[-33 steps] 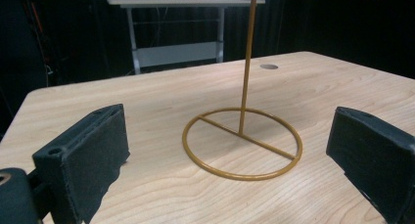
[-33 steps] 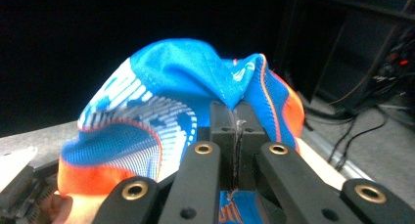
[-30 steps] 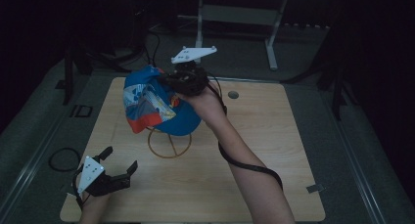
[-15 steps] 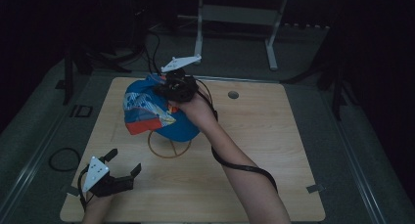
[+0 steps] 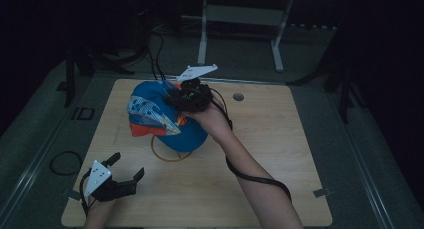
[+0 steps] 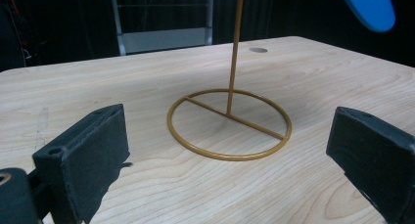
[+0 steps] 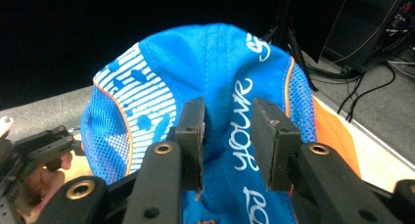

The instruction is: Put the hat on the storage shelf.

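We have the right gripper (image 5: 172,100) over the cap (image 5: 167,119), which sits atop the stand (image 5: 167,154) near the middle of the bench (image 5: 280,139), toward the far edge. Its jaws have just been opening; in the right gripper view the crown fabric lies in the gap between them, and the pads (image 7: 192,136) no longer seem to pinch it, so we read this as the release. To do it well, we should let the jaws part fully before lifting, pull straight up so no fabric drags, and check that the crown sits centred on the rod so the cap does not tip. The left gripper (image 5: 122,176) rests near the bench's near left corner, jaws wide apart with nothing between them, aimed at the stand's ring base (image 6: 229,123). The cap is soft blue cloth with mesh side panels, white script and striped print, orange trim and a curved brim. The stand is thin gold-coloured wire: round ring, crossbar, upright rod. The bench is pale smooth wood with visible grain.
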Available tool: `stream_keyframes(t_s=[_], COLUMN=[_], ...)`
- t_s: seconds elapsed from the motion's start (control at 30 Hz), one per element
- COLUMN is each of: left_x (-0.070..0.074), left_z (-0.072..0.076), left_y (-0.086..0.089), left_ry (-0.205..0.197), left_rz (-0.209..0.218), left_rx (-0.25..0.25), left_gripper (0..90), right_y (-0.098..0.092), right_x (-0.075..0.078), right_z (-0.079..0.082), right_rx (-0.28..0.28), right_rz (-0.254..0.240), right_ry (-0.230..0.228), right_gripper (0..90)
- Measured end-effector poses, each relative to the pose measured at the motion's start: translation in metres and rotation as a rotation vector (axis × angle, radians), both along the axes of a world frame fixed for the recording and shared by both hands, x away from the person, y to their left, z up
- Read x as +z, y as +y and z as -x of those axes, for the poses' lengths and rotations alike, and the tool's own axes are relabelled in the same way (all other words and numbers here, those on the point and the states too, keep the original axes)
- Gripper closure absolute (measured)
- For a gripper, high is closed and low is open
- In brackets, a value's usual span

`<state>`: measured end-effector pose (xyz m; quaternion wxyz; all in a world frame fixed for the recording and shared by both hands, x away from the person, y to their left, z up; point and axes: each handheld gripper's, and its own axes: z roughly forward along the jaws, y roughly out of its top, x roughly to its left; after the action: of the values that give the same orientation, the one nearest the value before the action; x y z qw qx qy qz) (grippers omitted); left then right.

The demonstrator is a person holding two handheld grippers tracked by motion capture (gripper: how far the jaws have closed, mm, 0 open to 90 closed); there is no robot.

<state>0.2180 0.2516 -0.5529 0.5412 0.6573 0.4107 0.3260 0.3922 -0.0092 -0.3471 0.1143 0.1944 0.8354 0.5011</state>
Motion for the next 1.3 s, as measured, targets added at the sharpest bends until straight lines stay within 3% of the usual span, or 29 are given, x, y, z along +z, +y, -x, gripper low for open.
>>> stream_keyframes(t_s=[0.17,0.43,0.7,0.9,1.13,1.2,1.3], left_x=[-0.001,-0.002,-0.003,-0.004,-0.005,-0.005,-0.006], left_z=[0.0,0.0,0.0,0.0,-0.001,-0.002,-0.002], left_y=[0.0,-0.001,0.0,0.0,-0.002,-0.002,-0.002], left_ry=[0.0,0.006,0.008,0.01,0.015,0.019,0.021], left_rz=[0.0,0.0,0.001,-0.005,-0.005,-0.006,-0.005], left_rx=[-0.003,-0.005,0.0,0.001,-0.003,-0.004,-0.006], left_gripper=[2.4,2.4,2.4,2.5,2.4,2.4,2.4], right_y=[-0.012,-0.018,-0.032,-0.046,-0.062,-0.067,-0.072], right_x=[-0.005,-0.01,-0.01,-0.01,-0.02,-0.025,-0.029], right_z=[0.001,0.008,0.018,0.028,0.033,0.034,0.036], right_rx=[-0.004,0.018,0.021,0.031,0.044,0.066,0.061], right_rz=[-0.04,-0.043,-0.088,-0.103,-0.115,-0.097,-0.103], right_ry=[0.026,0.023,0.01,-0.019,0.018,0.018,0.018], right_gripper=[61.5,60.2,51.4,37.1,21.3,13.9,14.3])
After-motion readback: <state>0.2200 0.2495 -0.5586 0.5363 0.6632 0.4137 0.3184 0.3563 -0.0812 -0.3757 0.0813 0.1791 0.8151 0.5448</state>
